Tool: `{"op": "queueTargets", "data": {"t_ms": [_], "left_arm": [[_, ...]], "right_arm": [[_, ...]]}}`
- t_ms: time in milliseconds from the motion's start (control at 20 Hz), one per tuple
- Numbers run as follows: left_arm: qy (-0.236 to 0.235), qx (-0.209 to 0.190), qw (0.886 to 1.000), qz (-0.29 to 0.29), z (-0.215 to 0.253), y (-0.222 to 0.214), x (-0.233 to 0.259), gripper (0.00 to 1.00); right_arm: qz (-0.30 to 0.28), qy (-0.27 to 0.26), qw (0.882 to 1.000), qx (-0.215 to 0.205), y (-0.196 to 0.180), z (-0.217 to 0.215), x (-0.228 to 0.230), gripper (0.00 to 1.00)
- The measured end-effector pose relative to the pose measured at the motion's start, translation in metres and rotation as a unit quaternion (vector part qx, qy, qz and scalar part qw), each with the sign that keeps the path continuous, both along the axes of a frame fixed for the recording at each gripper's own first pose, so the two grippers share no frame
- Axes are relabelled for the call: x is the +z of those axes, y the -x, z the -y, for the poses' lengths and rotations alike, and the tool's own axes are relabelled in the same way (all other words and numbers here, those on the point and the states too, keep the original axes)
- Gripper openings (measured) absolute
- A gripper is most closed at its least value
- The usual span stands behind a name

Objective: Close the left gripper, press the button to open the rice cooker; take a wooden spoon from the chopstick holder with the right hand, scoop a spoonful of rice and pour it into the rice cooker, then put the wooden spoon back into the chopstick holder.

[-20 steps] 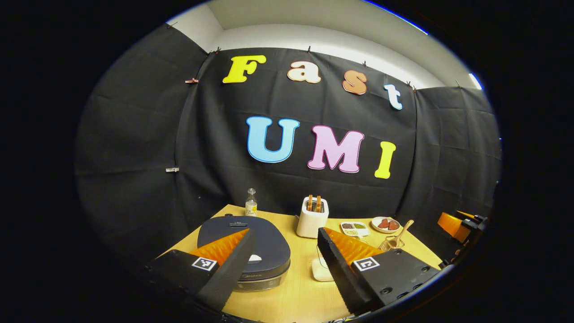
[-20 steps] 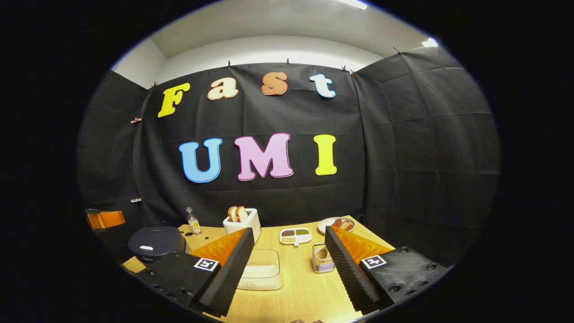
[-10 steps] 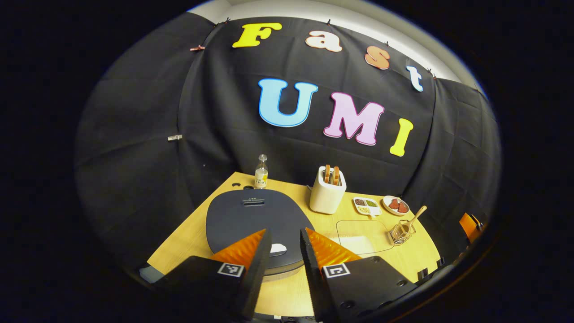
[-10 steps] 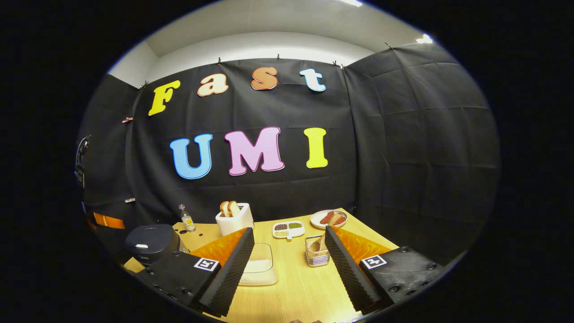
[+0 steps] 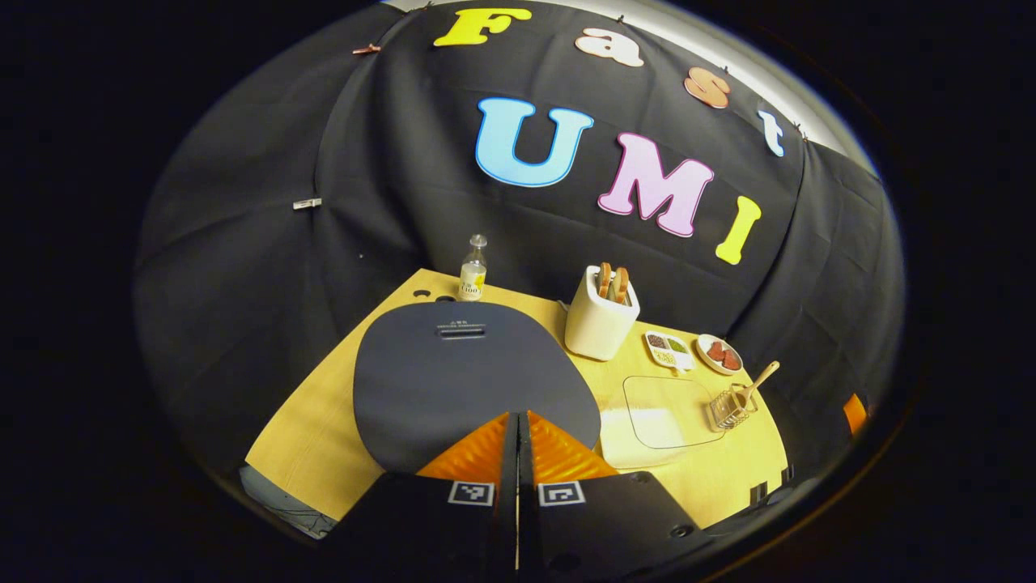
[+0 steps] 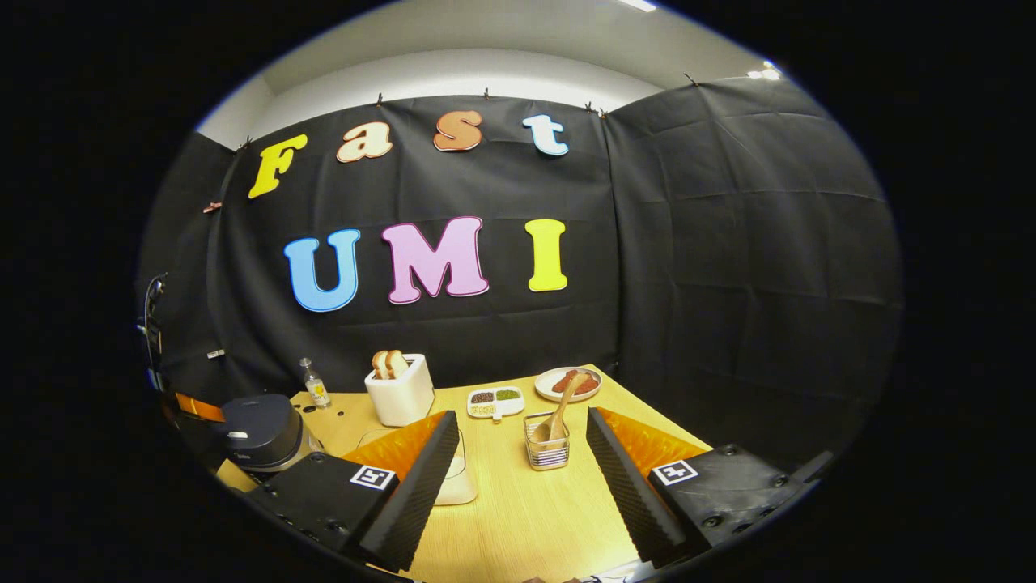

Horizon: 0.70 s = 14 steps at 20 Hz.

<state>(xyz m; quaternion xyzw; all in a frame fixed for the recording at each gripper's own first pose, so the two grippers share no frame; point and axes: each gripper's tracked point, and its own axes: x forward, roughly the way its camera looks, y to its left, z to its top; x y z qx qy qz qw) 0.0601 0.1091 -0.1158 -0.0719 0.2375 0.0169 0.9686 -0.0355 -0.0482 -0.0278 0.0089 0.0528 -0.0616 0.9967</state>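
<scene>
In the left gripper view we see the left gripper [image 5: 518, 421] at the bottom centre, its 2 fingers pressed together with nothing between them, poised over the near edge of the rice cooker [image 5: 469, 376], whose dark lid is down and takes up the middle of the frame. The cooker sits on a light wooden table [image 5: 316, 437] set against black cloth walls [image 5: 243, 243]. Toward the upper centre stand a small bottle [image 5: 473, 270] and a white toaster [image 5: 600, 320] with 2 slices in it. At centre right we find a divided dish [image 5: 667, 349], a plate [image 5: 719, 354], a clear rice container [image 5: 668, 409] and the wire chopstick holder [image 5: 729, 409], the wooden spoon [image 5: 761, 379] leaning out of it.

In the right gripper view the right gripper [image 6: 522, 449] shows at the bottom, fingers spread wide and empty. Between them, lower centre, the holder [image 6: 547, 441] stands with the spoon [image 6: 555, 414] upright in it. The cooker [image 6: 259, 433] sits at lower left. A pale ceiling [image 6: 486, 40] spans the top above the cloth.
</scene>
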Motion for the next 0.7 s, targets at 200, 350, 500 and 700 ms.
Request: {"op": "queueTargets", "data": {"t_ms": [200,350,500,700], "left_arm": [[0.007,-0.008,1.000,-0.012,0.004,-0.007,-0.014,0.05],[0.000,0.010,1.000,-0.027,-0.001,-0.009,-0.031,0.05],[-0.004,0.019,1.000,-0.023,0.000,-0.009,-0.031,0.06],[-0.053,0.004,0.998,-0.029,0.003,-0.008,-0.037,0.06]], "right_arm": [[-0.016,0.005,1.000,-0.006,-0.001,0.004,-0.003,0.99],[-0.027,0.012,1.000,-0.005,-0.005,0.005,-0.009,0.99],[-0.035,0.013,0.999,-0.001,-0.013,0.004,-0.013,0.99],[-0.046,0.008,0.999,0.009,-0.028,0.002,-0.019,0.99]]}}
